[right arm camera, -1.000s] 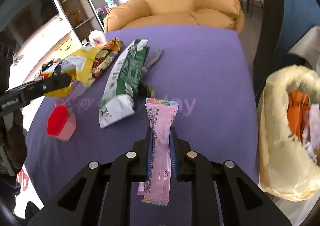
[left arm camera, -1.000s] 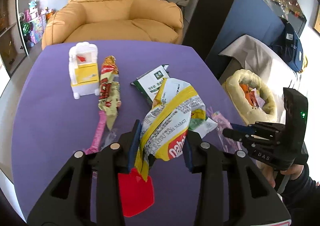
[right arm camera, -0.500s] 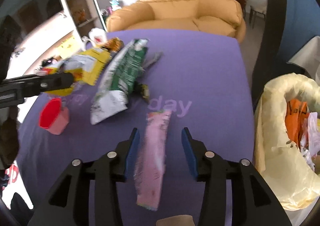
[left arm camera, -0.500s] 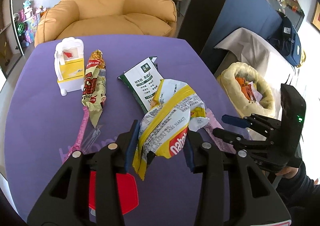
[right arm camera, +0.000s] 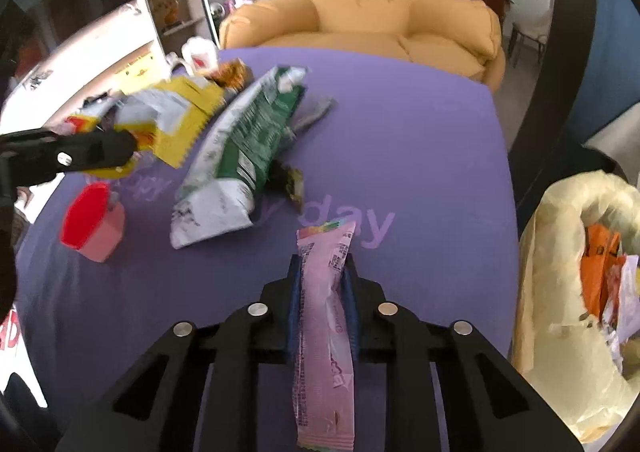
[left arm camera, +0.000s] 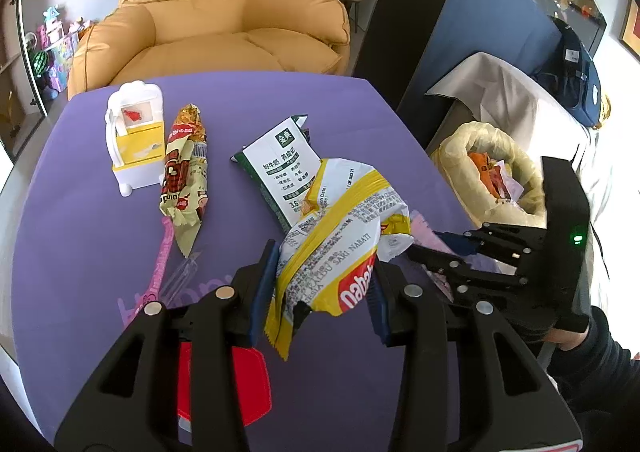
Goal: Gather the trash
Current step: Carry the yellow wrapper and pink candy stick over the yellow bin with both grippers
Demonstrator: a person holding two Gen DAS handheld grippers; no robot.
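My left gripper [left arm camera: 320, 288] is shut on a crumpled yellow and white snack wrapper [left arm camera: 340, 244] and holds it above the purple table [left arm camera: 80, 252]. My right gripper [right arm camera: 322, 292] is shut on a long pink wrapper [right arm camera: 326, 312] just over the table's near side. The right gripper also shows in the left wrist view [left arm camera: 436, 248], to the right of the yellow wrapper. A green and white milk pouch [right arm camera: 240, 155] and a red and yellow snack bag [left arm camera: 186, 167] lie on the table. A yellow trash bag [right arm camera: 576, 292] with trash in it stands open at the right.
A white and yellow toy [left arm camera: 134, 135] stands at the table's far left. A red and pink box [right arm camera: 92, 221] sits near the left edge. A pink strip [left arm camera: 158, 272] and a small dark wrapper [right arm camera: 294, 181] lie on the table. A tan armchair [left arm camera: 216, 23] is behind it.
My right gripper, shut on the pink wrapper a second ago, opened over it half a second ago and is shut on it again. My left gripper kept the yellow wrapper and shifted slightly.
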